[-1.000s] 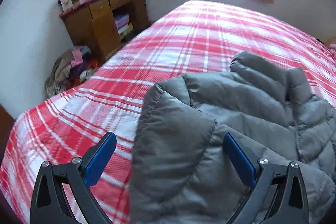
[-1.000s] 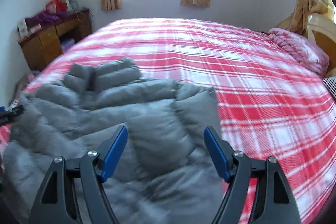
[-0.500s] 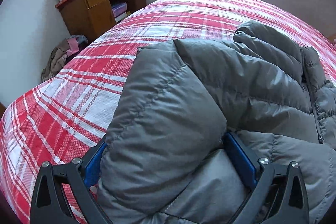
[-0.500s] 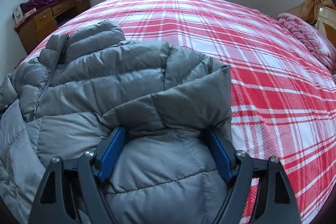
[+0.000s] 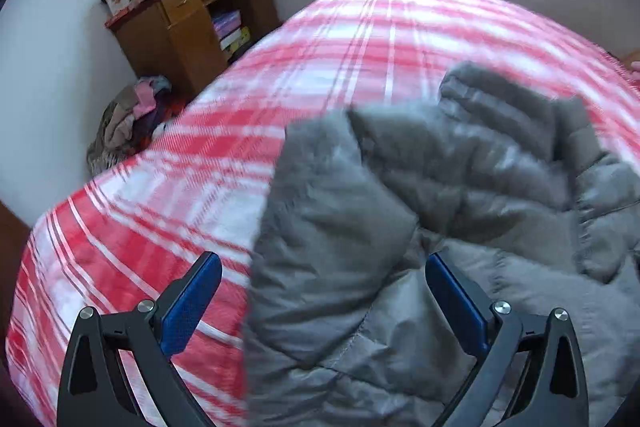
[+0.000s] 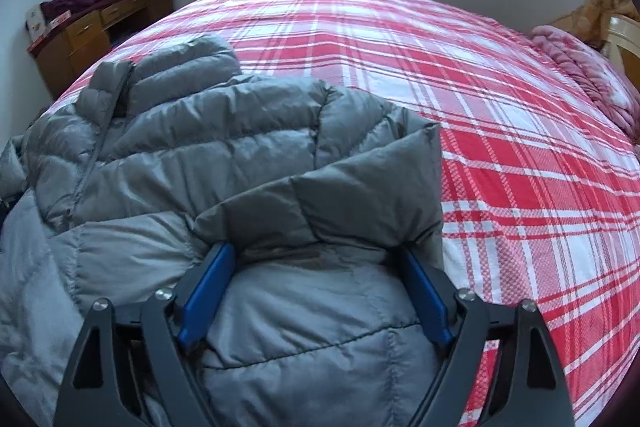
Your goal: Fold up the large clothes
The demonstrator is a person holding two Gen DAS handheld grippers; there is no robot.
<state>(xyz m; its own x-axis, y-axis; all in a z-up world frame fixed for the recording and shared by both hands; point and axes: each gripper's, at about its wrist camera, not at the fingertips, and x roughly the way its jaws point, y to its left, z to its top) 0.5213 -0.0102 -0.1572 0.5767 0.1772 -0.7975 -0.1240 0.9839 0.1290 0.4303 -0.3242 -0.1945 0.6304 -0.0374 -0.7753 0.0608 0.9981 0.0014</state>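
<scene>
A grey puffer jacket (image 6: 240, 155) lies on the near left part of a bed with a red plaid sheet (image 6: 500, 107), a quilted flap folded over its front. My right gripper (image 6: 316, 291) is low over the jacket's near part. Its jaws are opening, with the flap's edge between the blue pads (image 6: 208, 291). In the blurred left wrist view the jacket (image 5: 460, 187) fills the right half. My left gripper (image 5: 324, 291) stands open above its left edge, the left pad (image 5: 192, 303) over bare sheet (image 5: 132, 247).
A wooden desk (image 5: 188, 23) piled with boxes and purple cloth stands by the wall left of the bed. A heap of clothes (image 5: 128, 115) lies on the floor beside it. A pink blanket (image 6: 580, 75) sits at the bed's right end, near a wooden headboard.
My right gripper sank onto the jacket and its jaws spread a little. The left gripper dipped close over the folded flap, then pulled back off it, still wide.
</scene>
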